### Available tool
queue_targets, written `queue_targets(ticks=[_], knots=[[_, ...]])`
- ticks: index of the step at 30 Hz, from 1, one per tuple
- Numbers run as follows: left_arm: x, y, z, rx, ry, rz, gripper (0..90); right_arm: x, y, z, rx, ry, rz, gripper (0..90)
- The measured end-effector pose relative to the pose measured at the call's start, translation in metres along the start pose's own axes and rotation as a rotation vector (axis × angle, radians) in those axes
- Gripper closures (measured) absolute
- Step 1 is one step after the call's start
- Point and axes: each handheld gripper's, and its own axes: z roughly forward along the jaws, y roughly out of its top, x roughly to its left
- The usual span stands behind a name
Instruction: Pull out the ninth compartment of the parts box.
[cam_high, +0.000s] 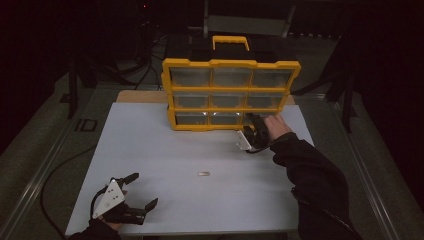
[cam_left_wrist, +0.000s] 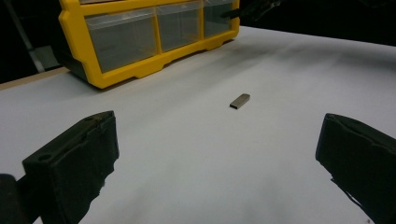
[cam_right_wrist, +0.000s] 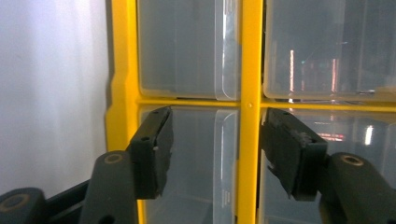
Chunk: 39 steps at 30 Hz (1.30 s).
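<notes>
Black jaws of the right gripper (cam_right_wrist: 215, 156) are standing part open at the bottom of the right gripper view, straddling a yellow divider (cam_right_wrist: 250, 112) of the organizer (cam_high: 231, 95) and the edge of a clear drawer (cam_right_wrist: 194, 158); the pads are not pressing on anything that I can see. From above, this gripper is sitting right of centre, at the organizer's lower right corner, so the work is judged to be at the stage of taking hold of a bottom drawer, which is not yet pulled out.

At the lower left of the high view, the left gripper (cam_high: 140, 192) is resting on the white table (cam_high: 150, 150) with its jaws wide apart and nothing between them. Ahead of it, in the middle of the left gripper view, a small metal piece (cam_left_wrist: 240, 101) is lying alone on the table, well apart from both grippers and the organizer. Opening the drawer and picking up the piece both look to be remaining.
</notes>
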Motion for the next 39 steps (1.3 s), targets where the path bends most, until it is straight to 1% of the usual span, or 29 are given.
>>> queue_targets(ticks=[1, 2, 3, 4, 8, 11, 12, 13, 15, 16, 17, 18, 19, 20, 22, 24, 25, 26, 28, 39], knots=[[0.0, 0.0, 0.0, 0.0, 0.0, 0.0, 0.0, 0.0, 0.0, 0.001, 0.002, 0.0, 0.005, 45.9], [0.0, 0.0, 0.0, 0.0, 0.0, 0.0, 0.0, 0.001, -0.001, 0.002, 0.002, -0.012, 0.0, 48.7], [0.0, 0.0, 0.0, 0.0, 0.0, 0.0, 0.0, 0.001, -0.001, 0.003, 0.009, -0.012, 0.004, 51.3], [0.0, 0.0, 0.0, 0.0, 0.0, 0.0, 0.0, 0.001, -0.001, 0.003, 0.009, -0.012, 0.004, 51.3], [0.0, 0.0, 0.0, 0.004, 0.001, 0.005, 0.0, 0.001, -0.002, 0.007, 0.02, -0.027, -0.006, 59.8], [0.0, 0.0, 0.0, 0.004, 0.002, 0.004, 0.0, 0.001, -0.002, 0.009, 0.027, -0.03, -0.012, 61.4], [0.0, 0.0, 0.0, 0.003, 0.002, 0.003, 0.0, 0.0, -0.002, 0.011, 0.036, -0.041, -0.012, 63.7], [0.0, 0.0, 0.0, 0.002, 0.001, 0.004, 0.0, 0.0, -0.002, 0.011, 0.04, -0.04, -0.014, 64.5], [0.0, 0.0, 0.0, 0.003, 0.001, 0.004, 0.0, 0.0, -0.003, 0.012, 0.051, -0.041, -0.007, 65.8], [0.0, 0.0, 0.0, 0.003, 0.001, 0.004, 0.0, -0.001, -0.003, 0.013, 0.054, -0.048, -0.014, 66.3], [0.0, 0.0, 0.0, 0.003, 0.001, 0.004, 0.0, -0.001, -0.004, 0.014, 0.06, -0.055, -0.01, 67.4], [0.0, 0.0, 0.0, 0.002, 0.001, 0.004, 0.0, -0.002, -0.004, 0.015, 0.061, -0.054, -0.019, 68.0], [0.0, 0.0, 0.0, 0.002, 0.001, 0.004, 0.0, -0.002, -0.004, 0.015, 0.061, -0.054, -0.019, 68.0], [0.0, 0.0, 0.0, 0.003, 0.002, 0.005, 0.0, -0.001, -0.005, 0.016, 0.07, -0.057, -0.012, 70.3], [0.0, 0.0, 0.0, 0.003, 0.002, 0.005, 0.0, -0.001, -0.004, 0.016, 0.073, -0.055, -0.014, 70.3], [0.0, 0.0, 0.0, 0.002, 0.001, 0.004, 0.0, 0.0, -0.004, 0.017, 0.075, -0.058, -0.018, 72.1], [0.0, 0.0, 0.0, 0.002, 0.002, 0.004, 0.0, 0.001, -0.003, 0.018, 0.08, -0.055, -0.013, 72.1], [0.0, 0.0, 0.0, 0.002, 0.002, 0.004, 0.0, 0.001, -0.003, 0.019, 0.081, -0.059, -0.018, 72.0], [0.0, 0.0, 0.0, 0.002, 0.002, 0.004, 0.0, 0.001, -0.003, 0.02, 0.087, -0.049, -0.018, 71.6], [0.0, -0.001, 0.001, 0.005, -0.003, 0.005, 0.0, 0.002, -0.001, 0.022, 0.101, -0.049, -0.021, 72.8]])
